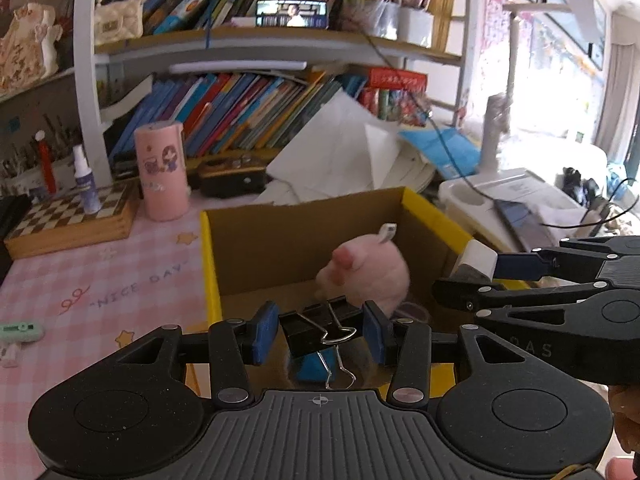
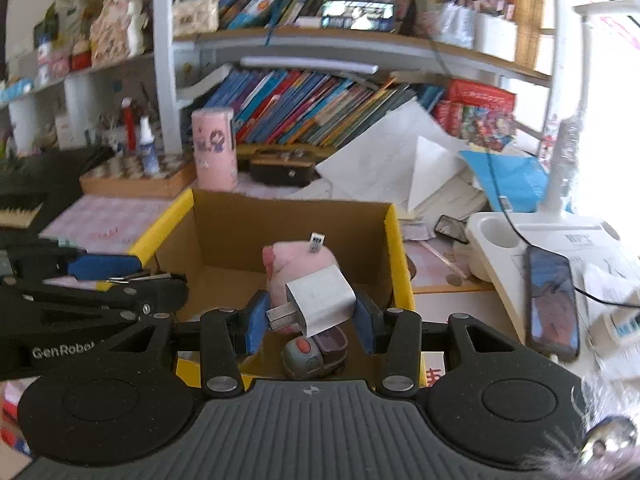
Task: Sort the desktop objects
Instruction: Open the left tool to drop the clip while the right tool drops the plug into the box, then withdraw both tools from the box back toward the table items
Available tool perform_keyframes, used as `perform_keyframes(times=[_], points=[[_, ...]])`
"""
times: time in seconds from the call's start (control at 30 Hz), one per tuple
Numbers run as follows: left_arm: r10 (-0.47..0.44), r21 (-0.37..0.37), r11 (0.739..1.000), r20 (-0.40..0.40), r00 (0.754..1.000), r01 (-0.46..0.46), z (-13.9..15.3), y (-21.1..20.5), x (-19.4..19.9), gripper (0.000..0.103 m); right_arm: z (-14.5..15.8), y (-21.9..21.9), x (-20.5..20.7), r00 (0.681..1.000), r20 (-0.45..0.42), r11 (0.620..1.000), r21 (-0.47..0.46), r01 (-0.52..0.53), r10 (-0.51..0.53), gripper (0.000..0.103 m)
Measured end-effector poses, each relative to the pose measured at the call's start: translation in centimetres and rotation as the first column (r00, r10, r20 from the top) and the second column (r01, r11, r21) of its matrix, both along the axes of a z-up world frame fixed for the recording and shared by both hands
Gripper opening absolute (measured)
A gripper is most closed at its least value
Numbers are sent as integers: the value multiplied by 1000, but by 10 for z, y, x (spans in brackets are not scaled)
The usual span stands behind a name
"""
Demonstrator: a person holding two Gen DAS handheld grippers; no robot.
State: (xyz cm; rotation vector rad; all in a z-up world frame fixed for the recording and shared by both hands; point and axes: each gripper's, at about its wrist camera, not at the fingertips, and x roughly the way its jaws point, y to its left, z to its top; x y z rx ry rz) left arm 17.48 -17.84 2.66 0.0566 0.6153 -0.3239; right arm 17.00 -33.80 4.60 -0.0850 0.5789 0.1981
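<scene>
Between your left gripper [image 1: 320,338] pads sits the black metal binder clip [image 1: 320,326], clamped; your right gripper [image 2: 310,316] pinches the white plastic plug adapter [image 2: 322,306]. Both hang over the open cardboard box with yellow edges [image 2: 396,248], above the pink plush toy [image 2: 296,262]. Carry each past the near rim before letting go (drop low).

The cardboard box [image 2: 288,220] is matt brown inside, with glossy yellow tape along its rim. The binder clip [image 1: 320,324] is black painted metal with shiny wire handles. The charger plug [image 2: 320,300] is smooth white plastic with dull metal prongs. The plush toy [image 2: 296,258] looks soft, fuzzy pink. The tablecloth [image 1: 100,280] is smooth, pink-checked. The chessboard box [image 1: 72,220] is varnished wood.
</scene>
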Motion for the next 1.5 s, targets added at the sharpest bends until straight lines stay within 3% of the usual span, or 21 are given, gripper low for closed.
perform_keyframes(times=[0.37,0.6,0.77,1.03,1.17,1.5], points=[[14,46,999,-56,998,-12,-19,-11,11,45,-32,1,33,990,-110,996,-15,-85,83,42],[20,55,998,-65,998,-16,-23,-10,15,46,-36,-1,42,986,-131,995,-4,-100,99,42],[49,1,999,-13,999,-48,-6,5,6,59,-30,-1,39,994,-93,999,15,-52,53,56],[114,-92,990,111,987,-104,32,54,-31,68,3,5,-1,995,57,994,75,73,-78,70],[146,-91,987,139,979,-134,35,79,-52,70,10,13,-27,983,104,986,83,144,-152,71],[149,-56,988,56,987,-146,9,142,-99,72,-11,62,-90,967,40,967,54,248,-250,72]])
